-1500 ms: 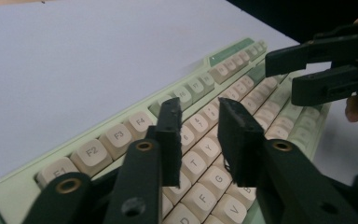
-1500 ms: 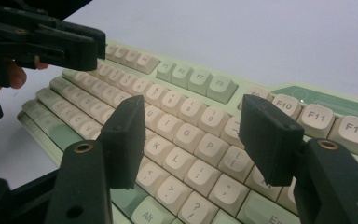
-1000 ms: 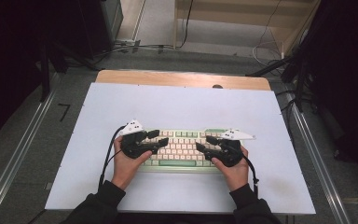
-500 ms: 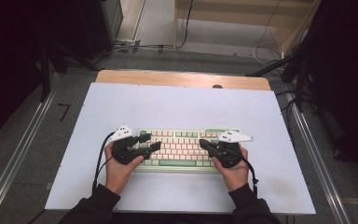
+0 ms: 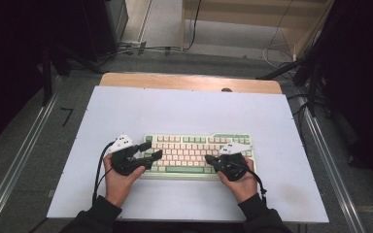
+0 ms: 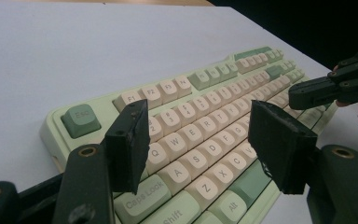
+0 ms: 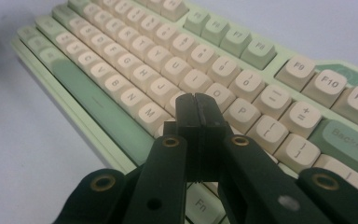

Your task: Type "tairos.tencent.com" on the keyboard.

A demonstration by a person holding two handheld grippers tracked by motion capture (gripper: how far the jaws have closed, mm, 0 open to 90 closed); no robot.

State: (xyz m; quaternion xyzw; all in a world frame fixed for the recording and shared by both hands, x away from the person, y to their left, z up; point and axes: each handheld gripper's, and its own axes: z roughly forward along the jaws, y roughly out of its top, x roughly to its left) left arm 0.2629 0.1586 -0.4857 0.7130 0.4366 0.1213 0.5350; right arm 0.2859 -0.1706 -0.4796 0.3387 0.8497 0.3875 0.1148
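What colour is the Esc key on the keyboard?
Darker green than the pale green keyboard case; the Esc key shows best in the left gripper view.

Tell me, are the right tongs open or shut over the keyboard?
Shut. The right tongs have both black jaws pressed flat together, nothing between them, tip poised over the keyboard.

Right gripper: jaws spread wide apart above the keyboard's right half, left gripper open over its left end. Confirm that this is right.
Not quite. The right gripper has its jaws pressed together with nothing between them, as the right gripper view shows. It does sit above the right half of the keyboard, and the left gripper is open over the left end.
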